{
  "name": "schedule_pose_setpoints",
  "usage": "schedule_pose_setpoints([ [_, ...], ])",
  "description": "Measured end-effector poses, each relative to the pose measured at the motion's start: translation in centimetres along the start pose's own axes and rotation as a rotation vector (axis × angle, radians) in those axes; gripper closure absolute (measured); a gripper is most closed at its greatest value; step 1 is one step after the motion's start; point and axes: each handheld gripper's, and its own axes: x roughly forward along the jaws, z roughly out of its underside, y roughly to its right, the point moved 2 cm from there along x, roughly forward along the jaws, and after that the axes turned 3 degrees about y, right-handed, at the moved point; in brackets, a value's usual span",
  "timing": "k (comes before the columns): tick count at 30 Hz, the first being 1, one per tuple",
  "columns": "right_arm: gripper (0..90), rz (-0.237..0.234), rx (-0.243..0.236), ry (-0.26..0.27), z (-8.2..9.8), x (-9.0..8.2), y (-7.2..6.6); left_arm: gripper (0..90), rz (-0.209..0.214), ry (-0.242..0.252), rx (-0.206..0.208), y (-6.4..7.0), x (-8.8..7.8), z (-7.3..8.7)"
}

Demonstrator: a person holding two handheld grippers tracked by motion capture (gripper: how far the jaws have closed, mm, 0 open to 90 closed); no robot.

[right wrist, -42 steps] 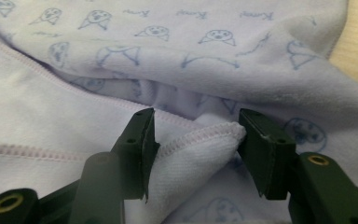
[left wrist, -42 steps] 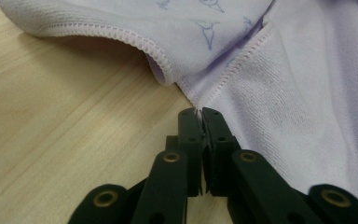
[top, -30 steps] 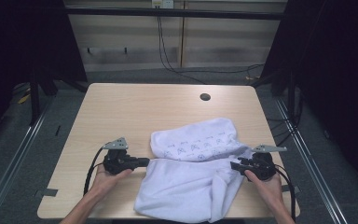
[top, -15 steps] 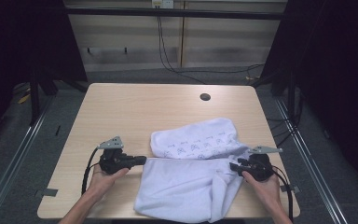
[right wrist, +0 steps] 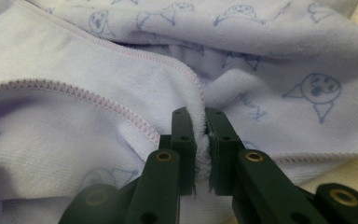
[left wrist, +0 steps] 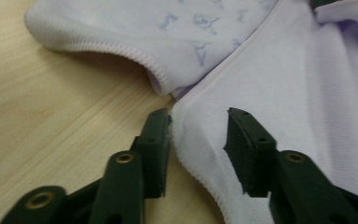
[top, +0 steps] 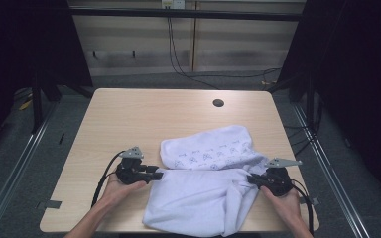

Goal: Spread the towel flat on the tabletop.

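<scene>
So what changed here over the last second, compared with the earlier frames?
The left gripper has just opened, letting go of the towel edge, which lies loose between its jaws. The right gripper has just closed and now pinches a towel fold. Both hands stayed near their spots; the towel's lie on the table looks unchanged.

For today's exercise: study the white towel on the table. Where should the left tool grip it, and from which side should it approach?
Probably the towel is best gripped at its stitched left corner, approached level from the table's left. That hemmed edge lies flat and bare on the wood, already between the left tool's jaws, which have just been opening and don't press it. The right tool pinches the opposite edge.
</scene>
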Motion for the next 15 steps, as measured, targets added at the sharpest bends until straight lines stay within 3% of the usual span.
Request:
schedule_pose_setpoints([
  [2,83.1,0.001,0.004,-0.001,0.0,-0.1,0.0,57.1,-0.027,-0.036,-0.001,-0.5,0.7,0.2],
  [5,82.9,-0.003,-0.01,0.0,0.0,-0.1,-0.1,61.5,-0.03,-0.03,0.001,-0.6,0.8,0.2],
  [6,82.7,-0.003,-0.006,0.002,0.0,-0.1,-0.1,67.9,-0.024,-0.042,0.019,-0.4,0.8,0.2],
  [7,82.7,-0.003,-0.006,0.002,0.0,-0.1,-0.1,67.9,-0.02,-0.055,0.038,0.0,0.9,0.2],
  [8,82.6,-0.009,0.0,0.006,0.0,-0.1,0.0,75.1,0.023,-0.082,0.067,0.9,1.1,0.3],
  [9,82.6,-0.009,0.0,0.006,0.0,-0.1,0.0,78.7,0.023,-0.082,0.067,0.9,1.1,0.3],
  [10,82.6,-0.013,0.003,0.013,-0.1,-0.2,0.1,82.3,0.04,-0.109,0.096,1.7,1.1,0.4],
  [13,82.7,-0.019,0.009,0.024,-0.2,-0.4,0.0,85.8,0.045,-0.102,0.095,2.1,0.8,0.4],
  [15,82.7,-0.026,0.008,0.041,-0.5,-0.8,0.0,86.1,0.049,-0.05,0.07,2.1,0.0,0.1],
])
